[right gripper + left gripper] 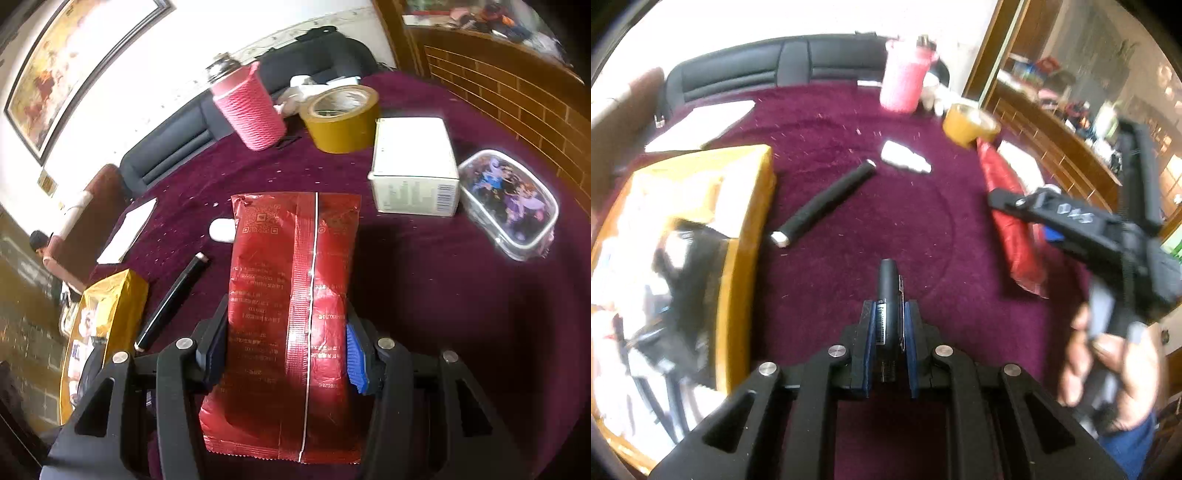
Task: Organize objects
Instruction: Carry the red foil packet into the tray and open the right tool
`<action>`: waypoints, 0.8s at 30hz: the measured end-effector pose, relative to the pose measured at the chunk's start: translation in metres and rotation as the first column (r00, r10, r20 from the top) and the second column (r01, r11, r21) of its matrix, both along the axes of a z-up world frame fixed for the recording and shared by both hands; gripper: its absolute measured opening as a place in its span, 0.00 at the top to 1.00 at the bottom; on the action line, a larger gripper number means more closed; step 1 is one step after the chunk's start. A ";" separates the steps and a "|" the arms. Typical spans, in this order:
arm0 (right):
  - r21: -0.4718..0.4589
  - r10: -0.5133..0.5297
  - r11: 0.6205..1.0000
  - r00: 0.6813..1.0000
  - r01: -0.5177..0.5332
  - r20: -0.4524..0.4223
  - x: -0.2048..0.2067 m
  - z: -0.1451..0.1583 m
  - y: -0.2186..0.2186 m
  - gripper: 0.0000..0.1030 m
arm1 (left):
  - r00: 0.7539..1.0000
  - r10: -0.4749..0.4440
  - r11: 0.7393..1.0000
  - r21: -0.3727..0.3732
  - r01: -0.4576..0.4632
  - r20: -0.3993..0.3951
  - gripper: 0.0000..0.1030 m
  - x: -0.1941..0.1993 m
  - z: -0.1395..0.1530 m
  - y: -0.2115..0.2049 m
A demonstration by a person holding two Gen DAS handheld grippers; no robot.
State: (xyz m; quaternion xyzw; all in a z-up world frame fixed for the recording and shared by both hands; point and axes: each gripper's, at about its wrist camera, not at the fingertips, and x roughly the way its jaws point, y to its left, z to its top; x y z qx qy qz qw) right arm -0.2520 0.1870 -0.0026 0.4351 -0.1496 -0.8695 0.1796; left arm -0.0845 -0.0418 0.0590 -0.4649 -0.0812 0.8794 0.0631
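Pick-up step: left gripper clamped on a black marker, right gripper squeezing the red foil packet; next, probably carry both to the yellow box.

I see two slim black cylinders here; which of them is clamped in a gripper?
The short black marker, held in the left gripper. The longer black tube with white ends lies free on the cloth.

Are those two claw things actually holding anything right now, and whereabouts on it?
Yes, both. The left gripper pinches a black pen around its middle. The right gripper clamps a red packet by its two long side edges, near its lower half.
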 end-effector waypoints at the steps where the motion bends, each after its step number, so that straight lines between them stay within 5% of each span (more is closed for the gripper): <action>1: 0.001 0.007 1.000 1.000 -0.007 -0.004 0.001 0.000 -0.002 0.51 | 1.000 0.006 1.000 0.010 -0.006 -0.009 0.89 0.006 0.004 -0.006; 8: -0.022 0.108 0.994 0.994 -0.108 -0.027 0.015 0.005 -0.026 0.51 | 0.988 0.112 0.991 0.084 -0.103 -0.104 0.88 0.064 0.042 -0.077; 14: -0.075 0.243 0.966 0.968 -0.247 -0.062 0.049 0.023 -0.065 0.51 | 0.965 0.236 0.969 0.099 -0.225 -0.114 0.88 0.095 0.038 -0.141; 24: -0.208 0.536 0.821 0.843 -0.531 -0.036 0.119 0.038 -0.182 0.50 | 0.935 0.347 0.929 0.158 -0.334 -0.066 0.88 0.114 0.000 -0.209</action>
